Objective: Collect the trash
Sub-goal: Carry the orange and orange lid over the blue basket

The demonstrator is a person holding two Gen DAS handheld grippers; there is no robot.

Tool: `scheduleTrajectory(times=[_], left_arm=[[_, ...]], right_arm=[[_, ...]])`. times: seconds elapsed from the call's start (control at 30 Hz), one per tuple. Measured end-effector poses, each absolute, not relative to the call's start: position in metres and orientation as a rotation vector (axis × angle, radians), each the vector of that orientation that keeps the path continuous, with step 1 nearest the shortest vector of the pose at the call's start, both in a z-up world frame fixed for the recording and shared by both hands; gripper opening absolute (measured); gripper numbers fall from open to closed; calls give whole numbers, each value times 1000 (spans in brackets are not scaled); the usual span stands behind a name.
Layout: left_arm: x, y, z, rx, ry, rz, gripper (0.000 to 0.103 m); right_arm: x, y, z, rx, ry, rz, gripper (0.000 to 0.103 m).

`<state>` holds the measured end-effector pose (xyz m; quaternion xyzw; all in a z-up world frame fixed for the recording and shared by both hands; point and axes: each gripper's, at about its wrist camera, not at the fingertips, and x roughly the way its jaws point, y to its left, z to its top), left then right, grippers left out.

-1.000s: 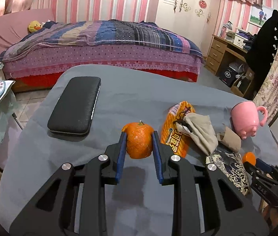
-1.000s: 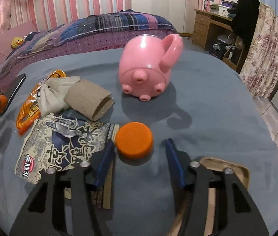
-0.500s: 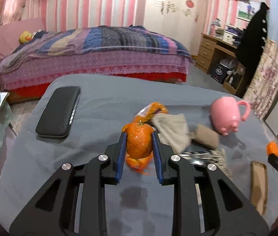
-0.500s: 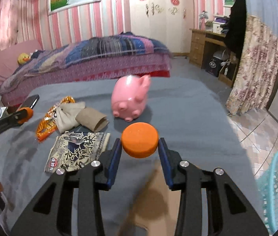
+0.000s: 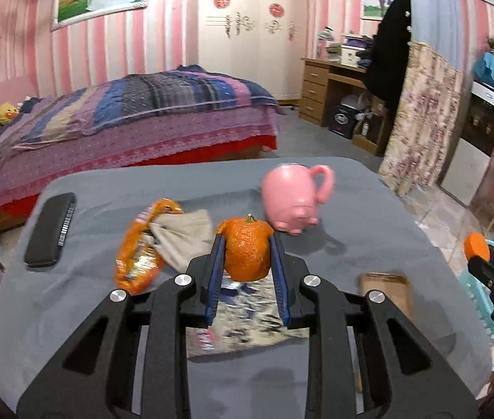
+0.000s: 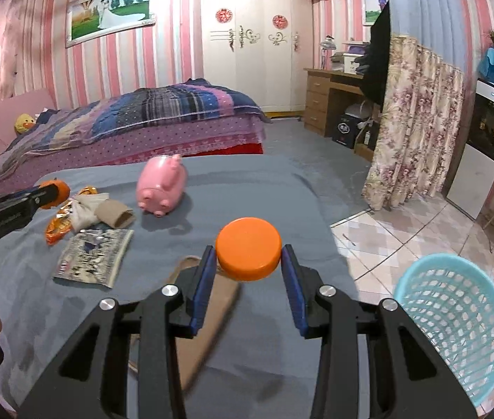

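Two tools hold trash above a grey table.
Left tool clamps an orange peel; right tool grips an orange lid. Pink pig mug at eleven o'clock, blue basket at four.

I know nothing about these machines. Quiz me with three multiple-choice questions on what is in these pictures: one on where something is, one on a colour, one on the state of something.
1. Where is the blue basket?
A. on the bed
B. on the floor tiles beside the table
C. on the desk

2. What colour is the pig-shaped mug?
A. pink
B. green
C. white

3. What is the left tool doing?
A. standing empty and wide open
B. lying flat on the table
C. gripping a peeled-looking orange rind

Answers: 1 B, the right wrist view shows it low on the tiles past the edge of the grey table. 2 A, its body and handle are pink in both views. 3 C, the blue pads press both sides of the rind.
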<state>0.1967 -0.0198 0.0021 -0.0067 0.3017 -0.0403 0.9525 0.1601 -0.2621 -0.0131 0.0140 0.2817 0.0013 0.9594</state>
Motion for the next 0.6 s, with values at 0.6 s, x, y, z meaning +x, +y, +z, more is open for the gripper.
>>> scheduleTrajectory(times=[0.6], left_arm=[[184,-123,-1,45,622,-187,25]], right_arm=[[121,-374,-9,84,528,-171,39]])
